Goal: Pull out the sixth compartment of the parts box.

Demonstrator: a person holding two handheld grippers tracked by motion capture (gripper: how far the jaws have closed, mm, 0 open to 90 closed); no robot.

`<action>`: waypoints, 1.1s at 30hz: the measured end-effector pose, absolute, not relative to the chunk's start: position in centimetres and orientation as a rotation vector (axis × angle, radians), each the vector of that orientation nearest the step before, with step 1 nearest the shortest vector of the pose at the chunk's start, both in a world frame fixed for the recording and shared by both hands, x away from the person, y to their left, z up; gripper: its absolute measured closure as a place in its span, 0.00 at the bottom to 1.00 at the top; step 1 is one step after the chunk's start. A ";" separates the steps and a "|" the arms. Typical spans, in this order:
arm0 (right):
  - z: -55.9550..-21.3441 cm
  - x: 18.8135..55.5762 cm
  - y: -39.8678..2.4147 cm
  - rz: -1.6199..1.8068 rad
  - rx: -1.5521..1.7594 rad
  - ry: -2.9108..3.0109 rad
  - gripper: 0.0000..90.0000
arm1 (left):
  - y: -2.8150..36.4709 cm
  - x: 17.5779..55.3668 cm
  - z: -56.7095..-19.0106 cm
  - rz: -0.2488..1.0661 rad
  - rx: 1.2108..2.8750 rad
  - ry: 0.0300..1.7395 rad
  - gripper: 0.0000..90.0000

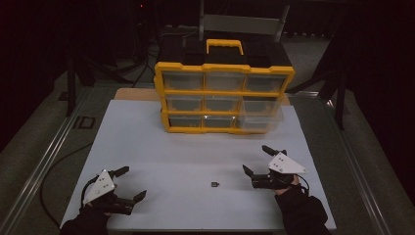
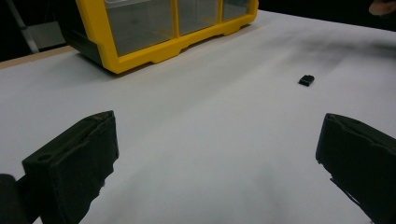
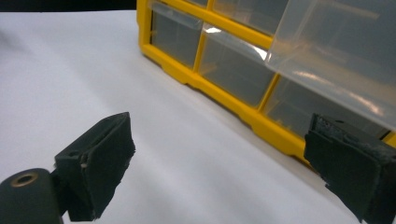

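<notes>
A yellow and black organizer [image 1: 224,91] with clear drawers stands upright at the back of the white table [image 1: 161,156]. Its middle-right drawer [image 1: 262,113] is pulled out toward me, and it fills the upper right of the right gripper view [image 3: 336,56]. A small black part [image 1: 215,184] lies on the table between my hands, also visible far off in the left gripper view [image 2: 306,80]. My left gripper [image 1: 131,184] rests open at the front left. My right gripper [image 1: 258,159] is open at the front right, right of the part, holding nothing.
The organizer's yellow base [image 2: 159,49] lies ahead of the left gripper. Metal rails [image 1: 44,161] run along both sides of the table. A metal frame [image 1: 240,22] stands behind the organizer. Dark floor surrounds the table.
</notes>
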State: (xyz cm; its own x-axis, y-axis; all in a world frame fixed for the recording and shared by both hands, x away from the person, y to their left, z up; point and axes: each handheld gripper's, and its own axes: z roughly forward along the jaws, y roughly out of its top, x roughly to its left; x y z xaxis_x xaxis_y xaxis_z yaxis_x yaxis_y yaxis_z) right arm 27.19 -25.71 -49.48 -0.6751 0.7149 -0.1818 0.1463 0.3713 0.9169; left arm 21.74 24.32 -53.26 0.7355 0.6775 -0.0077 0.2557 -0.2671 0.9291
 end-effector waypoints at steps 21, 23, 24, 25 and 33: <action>-51.6 25.5 -26.8 1.299 0.780 2.073 0.09 | 24.3 21.7 -53.3 0.480 1.841 0.724 0.01; -51.8 25.4 -26.9 1.305 0.783 2.078 0.09 | 24.3 21.7 -53.3 0.482 1.842 0.724 0.01; -51.9 25.3 -26.9 1.306 0.782 2.078 0.09 | 24.3 21.7 -53.3 0.482 1.844 0.722 0.01; -52.0 25.2 -26.9 1.306 0.786 2.078 0.09 | 24.3 21.7 -53.3 0.481 1.845 0.723 0.01; -52.3 25.4 -26.9 1.305 0.783 2.072 0.09 | 24.3 21.7 -53.3 0.478 1.846 0.724 0.01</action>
